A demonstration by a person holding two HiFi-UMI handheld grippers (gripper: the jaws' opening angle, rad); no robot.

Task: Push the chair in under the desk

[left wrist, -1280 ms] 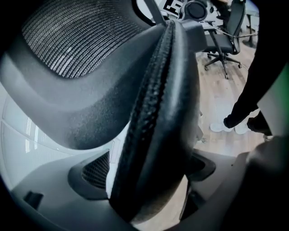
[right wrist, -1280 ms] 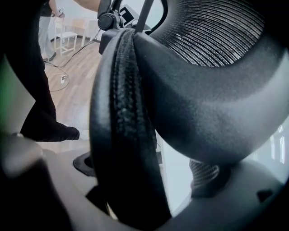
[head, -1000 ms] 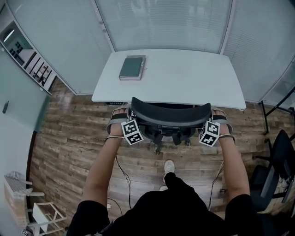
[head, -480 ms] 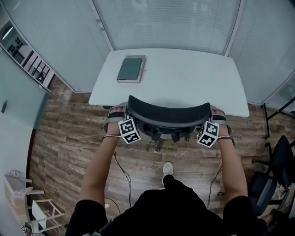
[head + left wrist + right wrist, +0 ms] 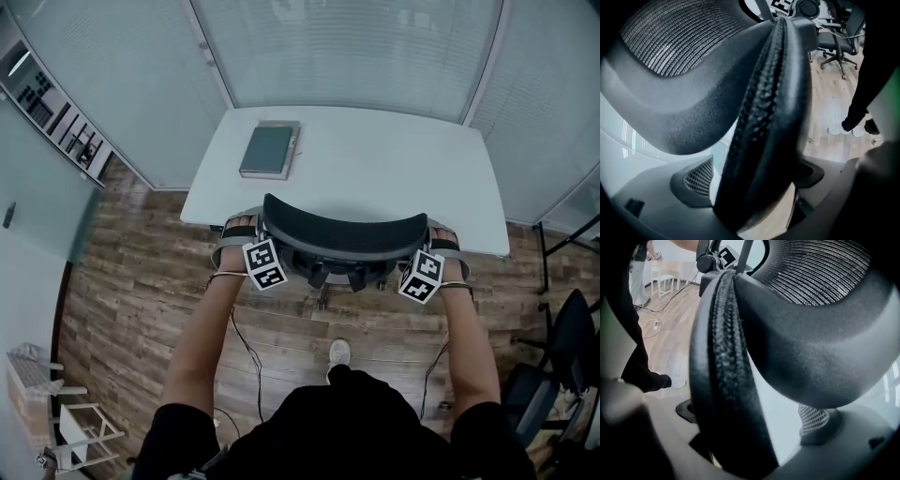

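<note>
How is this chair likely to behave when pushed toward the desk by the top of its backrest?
The chair looks like an office type and probably rolls easily over the smooth wood floor. Its mesh backrest may flex a little, and pushing this high up could tilt it slightly.

Both arms (image 5: 200, 349) stretch toward 12 o'clock, left gripper (image 5: 240, 240) and right gripper (image 5: 444, 244) each clamped on the chair back (image 5: 342, 232).

The left gripper (image 5: 757, 201) grips the chair (image 5: 693, 89) by its backrest's padded edge; floor (image 5: 825, 112) and a second chair (image 5: 839, 37) show at right.
</note>
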